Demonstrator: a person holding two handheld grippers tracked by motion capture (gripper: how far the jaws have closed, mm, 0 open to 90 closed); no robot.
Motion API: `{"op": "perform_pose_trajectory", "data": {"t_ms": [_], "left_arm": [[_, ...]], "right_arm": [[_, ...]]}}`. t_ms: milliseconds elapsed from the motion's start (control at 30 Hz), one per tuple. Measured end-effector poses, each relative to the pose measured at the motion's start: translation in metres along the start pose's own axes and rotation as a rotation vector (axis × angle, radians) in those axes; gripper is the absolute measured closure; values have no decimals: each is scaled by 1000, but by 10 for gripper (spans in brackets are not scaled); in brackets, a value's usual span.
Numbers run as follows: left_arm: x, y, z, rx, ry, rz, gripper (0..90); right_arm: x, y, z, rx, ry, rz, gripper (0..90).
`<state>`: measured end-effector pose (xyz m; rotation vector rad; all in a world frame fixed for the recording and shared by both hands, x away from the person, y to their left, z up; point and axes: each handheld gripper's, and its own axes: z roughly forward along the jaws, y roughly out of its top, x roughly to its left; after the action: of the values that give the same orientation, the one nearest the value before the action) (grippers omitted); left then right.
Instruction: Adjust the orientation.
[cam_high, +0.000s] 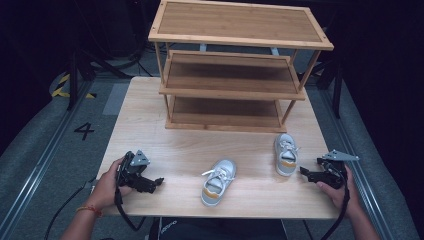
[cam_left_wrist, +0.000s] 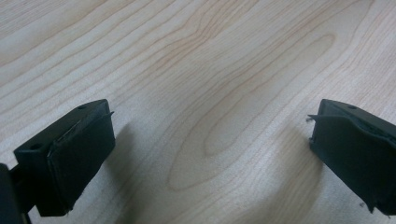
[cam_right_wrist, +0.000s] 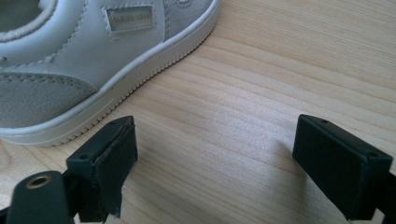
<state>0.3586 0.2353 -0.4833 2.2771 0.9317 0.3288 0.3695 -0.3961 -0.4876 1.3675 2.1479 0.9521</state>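
The right gripper stands released, jaws wide apart, just beside the small white-and-grey sneaker with white laces, not touching it. That shoe lies in front of the three-tier bamboo shoe rack, at its right end. A matching white-and-grey sneaker lies nearer the person, before the rack's middle. The left gripper, also released, rests over bare light wooden table, farther left of the rack.

The left gripper looks down along its two black, blocky jaws, which stand wide apart with nothing between them. Below them lies the pale wooden desk, its grain curving in long loops, and each jaw casts a soft shadow on the boards.
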Motion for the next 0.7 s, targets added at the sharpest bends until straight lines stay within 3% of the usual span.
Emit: {"op": "perform_pose_trajectory", "data": {"t_ms": [167,400,433,467,500,533,567,600,700], "left_arm": [[6,4,3,-2,-47,49,0],[2,4,2,-4,-41,46,14],[0,4,1,-1,-34,73,26],[0,4,1,-1,-34,73,50],[-5,6,-2,-6,-7,123,50],[-10,7,-4,-16,-2,154,109],[-12,7,-4,-15,3,167,161],[-14,8,-4,-7,2,173,158],[-18,11,-4,16,-51,209,158]], "right_arm": [[0,0,0,0,-2,0,143],[0,0,0,0,-4,0,143],[0,0,0,0,-4,0,143],[0,0,0,0,-4,0,143],[0,0,0,0,-4,0,143],[0,0,0,0,-4,0,143],[0,0,0,-1,-4,1,143],[0,0,0,-2,-5,0,143],[0,-1,0,-1,-5,-3,143]]}}
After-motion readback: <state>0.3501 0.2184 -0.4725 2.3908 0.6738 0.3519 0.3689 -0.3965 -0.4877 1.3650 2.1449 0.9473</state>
